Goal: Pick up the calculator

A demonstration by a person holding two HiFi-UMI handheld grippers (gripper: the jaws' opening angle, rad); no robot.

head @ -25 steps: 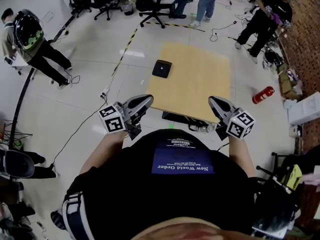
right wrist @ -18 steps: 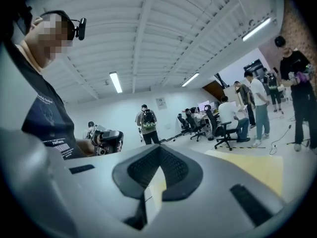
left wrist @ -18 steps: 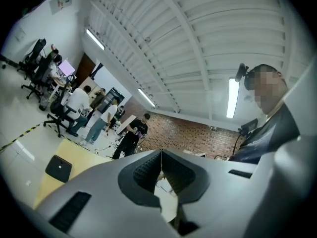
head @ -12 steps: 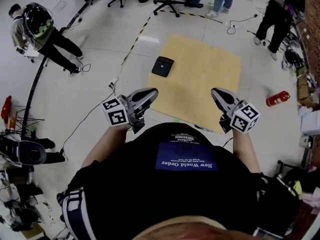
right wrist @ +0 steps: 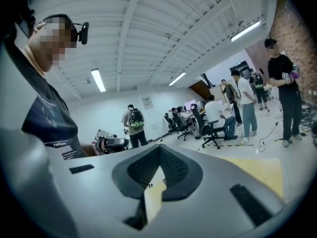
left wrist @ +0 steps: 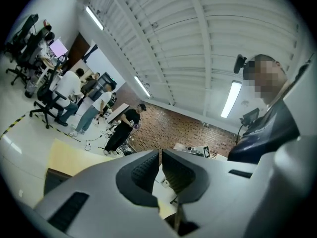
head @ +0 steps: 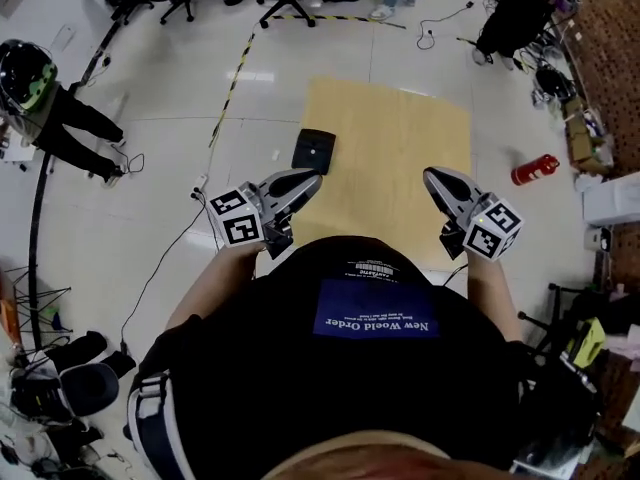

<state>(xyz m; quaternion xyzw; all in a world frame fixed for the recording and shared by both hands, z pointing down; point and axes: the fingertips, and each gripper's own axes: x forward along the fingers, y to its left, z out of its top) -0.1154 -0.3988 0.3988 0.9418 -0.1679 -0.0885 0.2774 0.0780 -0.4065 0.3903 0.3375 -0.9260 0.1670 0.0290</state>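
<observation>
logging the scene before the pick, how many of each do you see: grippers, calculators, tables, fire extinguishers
grippers: 2 (left gripper, right gripper)
calculator: 1
table: 1
fire extinguisher: 1
total: 5

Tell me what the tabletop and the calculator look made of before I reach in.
Tabletop: probably light wood or wood-look laminate; it is pale tan, even and matte, with no glare. Calculator: likely plastic, with a dark, dull case; it is too small in the head view to confirm keys or finish.
</observation>
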